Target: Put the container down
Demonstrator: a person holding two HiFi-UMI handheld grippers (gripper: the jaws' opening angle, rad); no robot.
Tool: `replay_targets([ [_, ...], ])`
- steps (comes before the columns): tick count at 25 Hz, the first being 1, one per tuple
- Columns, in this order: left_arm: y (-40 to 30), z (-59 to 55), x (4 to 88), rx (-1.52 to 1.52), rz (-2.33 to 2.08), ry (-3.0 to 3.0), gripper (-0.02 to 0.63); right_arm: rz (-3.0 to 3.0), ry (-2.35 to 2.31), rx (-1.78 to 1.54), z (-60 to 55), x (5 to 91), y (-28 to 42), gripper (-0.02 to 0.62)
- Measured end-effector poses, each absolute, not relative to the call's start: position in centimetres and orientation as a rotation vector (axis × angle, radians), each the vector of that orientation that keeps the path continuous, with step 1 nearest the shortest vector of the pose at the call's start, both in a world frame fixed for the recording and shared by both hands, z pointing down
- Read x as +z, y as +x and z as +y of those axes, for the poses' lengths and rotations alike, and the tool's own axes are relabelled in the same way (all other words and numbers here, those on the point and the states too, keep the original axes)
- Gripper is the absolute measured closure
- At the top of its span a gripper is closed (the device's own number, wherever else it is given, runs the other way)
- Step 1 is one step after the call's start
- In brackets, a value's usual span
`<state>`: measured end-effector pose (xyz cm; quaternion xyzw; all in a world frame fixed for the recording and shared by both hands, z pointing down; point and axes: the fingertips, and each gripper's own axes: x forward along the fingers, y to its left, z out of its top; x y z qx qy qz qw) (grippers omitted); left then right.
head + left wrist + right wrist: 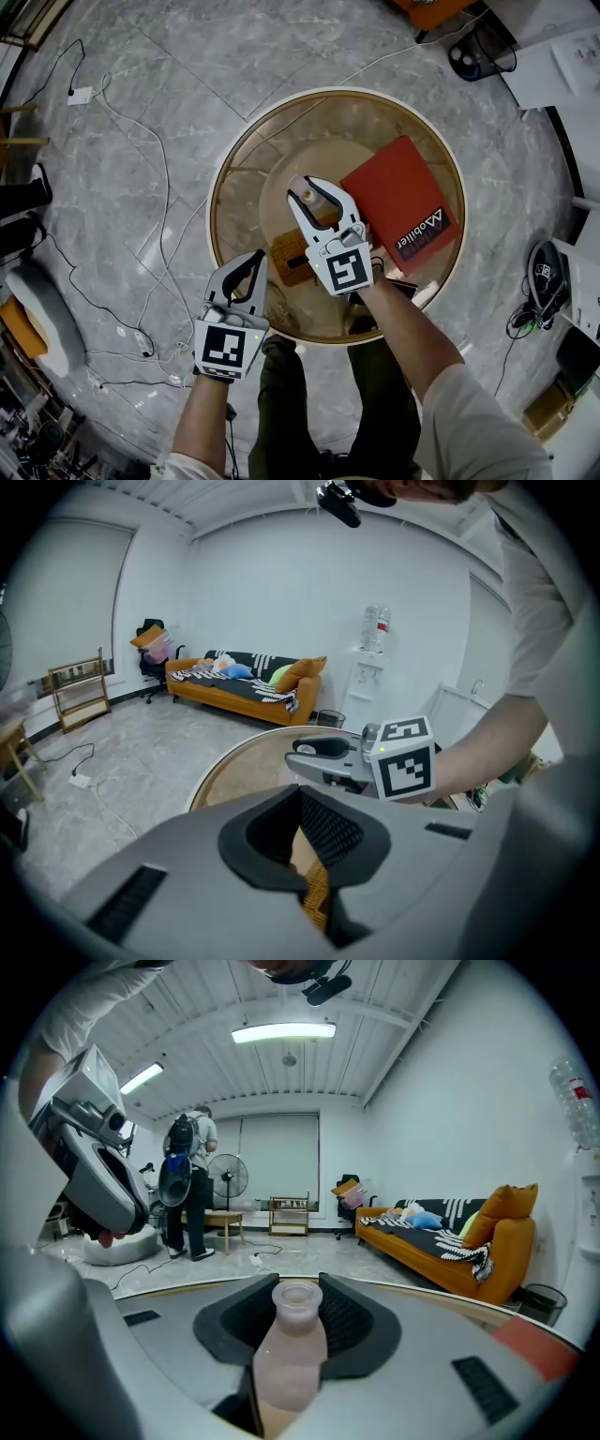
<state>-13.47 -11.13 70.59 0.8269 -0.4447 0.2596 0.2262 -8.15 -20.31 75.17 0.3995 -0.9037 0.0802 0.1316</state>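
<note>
My right fingers (349, 1324) grip the frosted pinkish plastic bottle (286, 1358) upright between them, the round glass bench (242, 178) below. My left fingers (335, 832) are closed, empty.

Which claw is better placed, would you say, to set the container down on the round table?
The right claw: it grips the container, a pale bottle, above the round table. The left claw holds nothing and hangs at the table's near edge.
</note>
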Motion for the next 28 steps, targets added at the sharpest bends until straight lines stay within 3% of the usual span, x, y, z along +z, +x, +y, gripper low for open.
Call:
replay_targets([
  [7, -13.6, -10.9, 69.8, 0.709, -1.233, 2.315, 0.598, -2.616, 1.139, 0.201, -19.9, 74.8, -7.9, 0.399],
  [16, -13.5, -11.4, 65.2, 0.691, -1.253, 2.347, 0.598, -2.555, 1.142, 0.186, -17.2, 70.8, -4.3, 0.4],
  [28, -12.2, -11.1, 57.9, 0.701, -1.209, 2.443, 0.598, -2.438, 1.223, 0.245, -12.7, 61.0, 2.6, 0.506],
])
